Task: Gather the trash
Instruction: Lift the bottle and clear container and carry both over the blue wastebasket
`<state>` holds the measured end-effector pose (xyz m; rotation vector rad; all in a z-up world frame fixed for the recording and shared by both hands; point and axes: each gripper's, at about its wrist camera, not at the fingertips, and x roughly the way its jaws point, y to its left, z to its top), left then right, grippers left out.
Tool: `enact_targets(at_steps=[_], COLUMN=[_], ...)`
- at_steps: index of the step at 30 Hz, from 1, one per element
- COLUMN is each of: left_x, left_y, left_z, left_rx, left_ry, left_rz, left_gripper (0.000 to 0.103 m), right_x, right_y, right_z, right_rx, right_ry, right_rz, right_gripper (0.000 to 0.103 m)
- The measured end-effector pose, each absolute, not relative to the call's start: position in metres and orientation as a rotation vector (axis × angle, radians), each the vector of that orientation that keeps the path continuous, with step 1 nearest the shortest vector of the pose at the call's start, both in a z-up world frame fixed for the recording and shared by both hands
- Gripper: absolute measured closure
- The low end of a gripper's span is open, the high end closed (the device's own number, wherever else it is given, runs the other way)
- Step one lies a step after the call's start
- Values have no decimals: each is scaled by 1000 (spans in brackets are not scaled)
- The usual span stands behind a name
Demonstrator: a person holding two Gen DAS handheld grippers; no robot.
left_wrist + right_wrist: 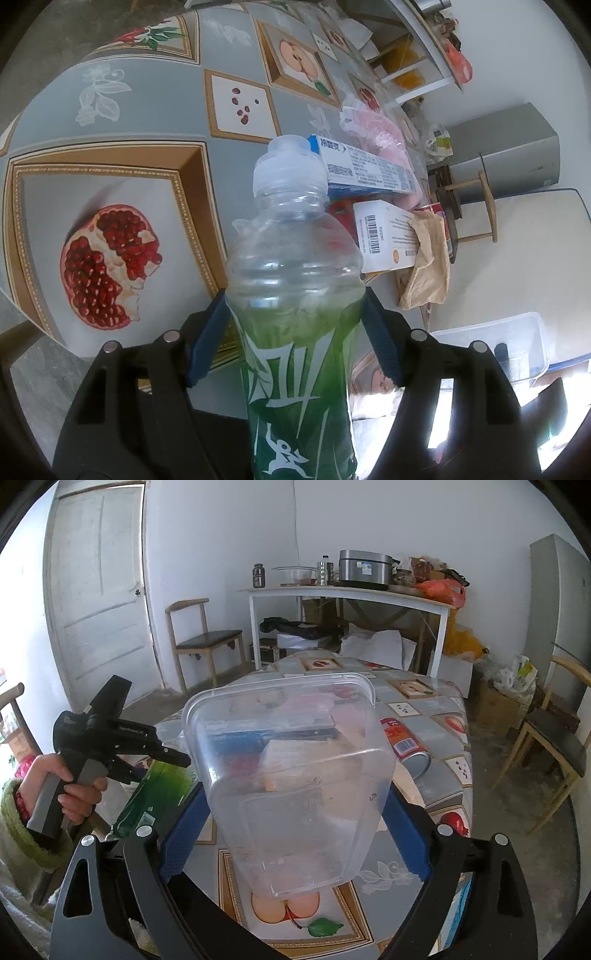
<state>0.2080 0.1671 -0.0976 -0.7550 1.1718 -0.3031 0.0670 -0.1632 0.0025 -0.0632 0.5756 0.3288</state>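
Bottle (295,332): base running off the lower edge of the left wrist view; in the right wrist view only a green stretch showing, its neck hiding behind the clear container (291,775). Boxes and wrappers on the surface (424,716) behind that container: showing blurred through its walls, print unreadable. Toothpaste box (369,170): near end hiding behind the bottle cap. Clear tub (517,343): partly hiding behind the left gripper (295,299), contents too dim to tell.

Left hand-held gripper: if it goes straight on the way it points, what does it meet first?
Probably the blue box just beyond the cap of the bottle it holds, though depth is unclear.
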Motion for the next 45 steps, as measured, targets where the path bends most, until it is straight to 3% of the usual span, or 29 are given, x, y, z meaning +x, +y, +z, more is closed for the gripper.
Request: enact_targets(at_steps=[7, 28, 45], left_x=[204, 131, 129], left_y=[167, 135, 93], left_z=[-95, 21, 51], left_rx=[-777, -455, -399], left_ry=[1145, 647, 555], left_rz=[-311, -355, -400], left_gripper=[37, 37, 37], right_x=[67, 69, 65], right_y=[-167, -177, -216], right_z=[4, 5, 8], right_rx=[-50, 15, 113], right_ry=[576, 567, 557], right_rz=[326, 276, 227], right_gripper=[15, 16, 16])
